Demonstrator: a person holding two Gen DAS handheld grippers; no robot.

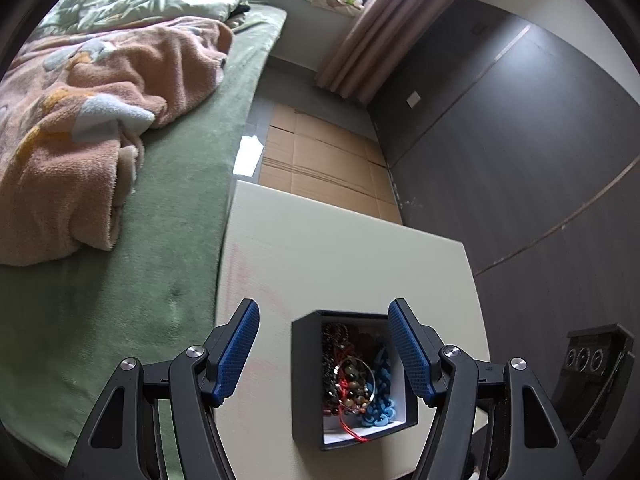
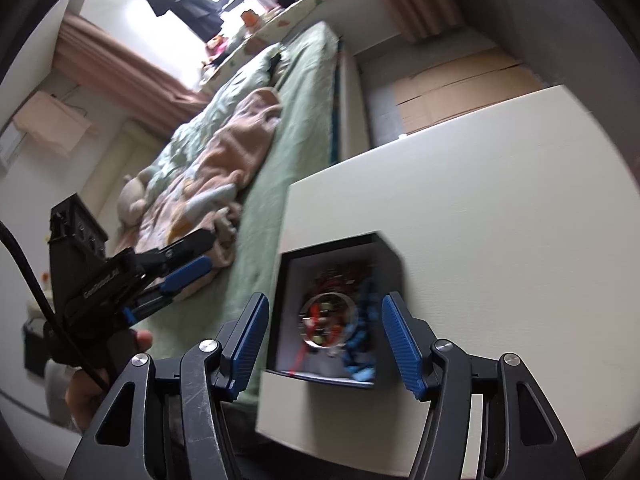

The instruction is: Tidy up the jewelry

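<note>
Left wrist view: cream worktop (image 1: 320,248) beside a green bed (image 1: 168,240) w/ peach blanket (image 1: 80,120); cardboard (image 1: 320,160) on floor, dark wall at right. Black square box (image 1: 306,380) sits on worktop, open side up, between the left claw (image 1: 324,352) fingers, which stand apart w/o touching it. Inside: beaded bracelets (image 1: 352,384), blue chain (image 1: 382,396), red cord.

Right wrist view: blurred. Same box (image 2: 288,320) near worktop (image 2: 500,220) edge; silver ring (image 2: 328,324) on top. Right claw (image 2: 324,340) apart, empty.

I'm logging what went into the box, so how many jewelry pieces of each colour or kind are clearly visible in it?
Blue chain-link piece: 1
Silver metal bangle ring: 1
Multicoloured bead string: 1
Red cord: 1
Dark tangled beads: too tangled to count
Total clearly seen: 4, in the black square box.
</note>
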